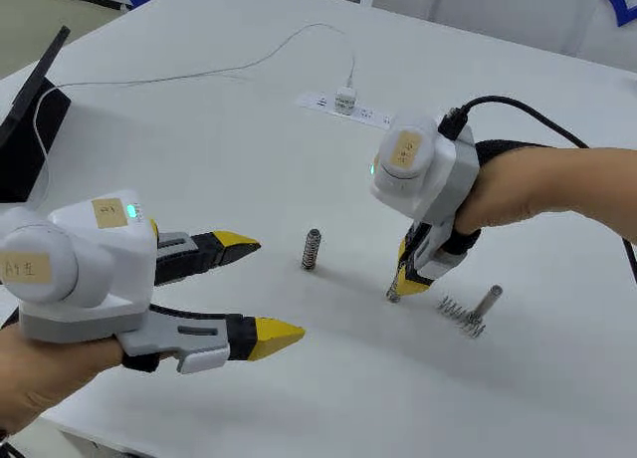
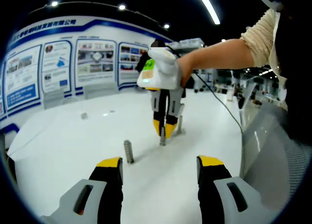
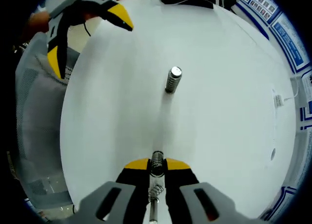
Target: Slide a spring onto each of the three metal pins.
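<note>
One metal pin with a spring on it stands upright mid-table. My right gripper points down, shut on a spring coiled around a second pin, whose low end touches the table. The left gripper view also shows this right gripper. A third pin lies flat to the right, a loose spring at its end. My left gripper hovers open at the near left, holding nothing.
A white power strip with a thin cable lies at the back of the white table. A black device stands at the far left edge. The table's near edge runs just below my left gripper.
</note>
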Action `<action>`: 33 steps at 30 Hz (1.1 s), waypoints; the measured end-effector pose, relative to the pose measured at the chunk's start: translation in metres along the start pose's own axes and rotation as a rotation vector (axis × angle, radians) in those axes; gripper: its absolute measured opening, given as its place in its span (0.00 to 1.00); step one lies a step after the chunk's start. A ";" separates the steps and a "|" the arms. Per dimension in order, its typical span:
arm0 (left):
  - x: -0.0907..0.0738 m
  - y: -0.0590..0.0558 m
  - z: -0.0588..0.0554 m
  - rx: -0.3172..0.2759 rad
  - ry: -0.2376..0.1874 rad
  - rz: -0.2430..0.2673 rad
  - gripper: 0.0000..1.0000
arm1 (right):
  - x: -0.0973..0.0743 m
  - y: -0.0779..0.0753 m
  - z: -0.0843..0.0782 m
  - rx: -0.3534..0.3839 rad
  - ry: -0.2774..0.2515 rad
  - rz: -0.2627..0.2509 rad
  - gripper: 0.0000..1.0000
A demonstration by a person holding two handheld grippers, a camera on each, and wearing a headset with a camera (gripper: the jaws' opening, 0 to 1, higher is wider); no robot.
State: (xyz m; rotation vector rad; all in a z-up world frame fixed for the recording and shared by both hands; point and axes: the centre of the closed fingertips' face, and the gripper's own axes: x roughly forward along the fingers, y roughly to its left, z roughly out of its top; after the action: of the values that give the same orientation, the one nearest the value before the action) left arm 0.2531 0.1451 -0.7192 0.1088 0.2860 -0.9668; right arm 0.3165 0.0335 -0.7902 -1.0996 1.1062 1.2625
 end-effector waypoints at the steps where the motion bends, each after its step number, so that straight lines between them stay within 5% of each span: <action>1: 0.000 0.000 0.000 -0.001 0.000 0.001 0.62 | 0.000 0.000 0.000 0.000 0.001 0.000 0.13; 17: 0.001 0.001 0.002 0.004 -0.001 -0.004 0.62 | 0.003 0.002 0.003 0.018 -0.023 0.005 0.17; 33: 0.005 -0.001 0.006 0.013 -0.006 -0.013 0.62 | -0.020 -0.001 0.003 0.051 -0.104 -0.041 0.22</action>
State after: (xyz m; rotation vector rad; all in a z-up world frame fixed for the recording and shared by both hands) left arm 0.2561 0.1391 -0.7154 0.1154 0.2752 -0.9823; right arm 0.3178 0.0336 -0.7701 -1.0023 1.0278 1.2385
